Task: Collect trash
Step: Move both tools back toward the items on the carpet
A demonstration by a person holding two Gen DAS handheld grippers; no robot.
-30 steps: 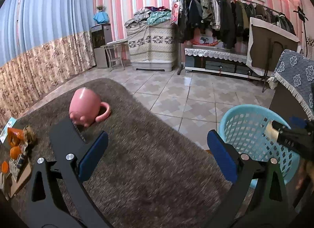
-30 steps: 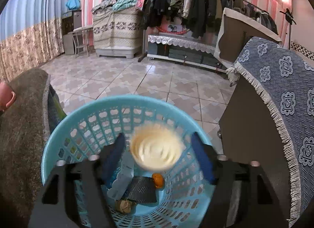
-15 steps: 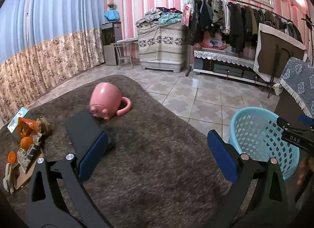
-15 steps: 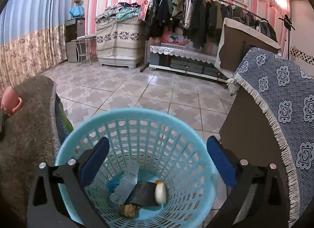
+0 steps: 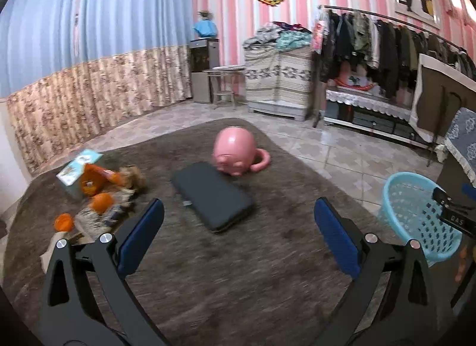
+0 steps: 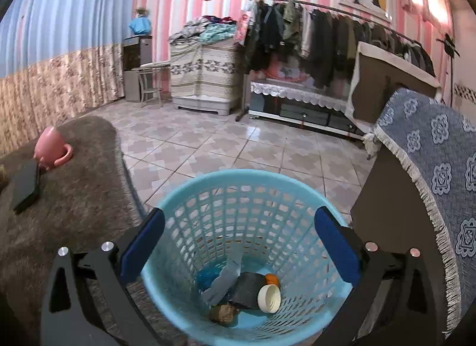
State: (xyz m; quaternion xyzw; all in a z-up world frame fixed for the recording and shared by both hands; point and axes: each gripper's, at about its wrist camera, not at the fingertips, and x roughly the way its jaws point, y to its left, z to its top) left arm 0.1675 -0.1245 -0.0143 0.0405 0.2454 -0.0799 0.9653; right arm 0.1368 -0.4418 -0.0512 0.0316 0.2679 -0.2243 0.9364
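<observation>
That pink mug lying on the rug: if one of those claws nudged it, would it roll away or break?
The pink mug lies mouth-down on the shaggy rug, so it would probably slide or tip, not roll far; its handle should stop it. It looks glazed, so likely hard, slippery and breakable on the tile floor.
</observation>
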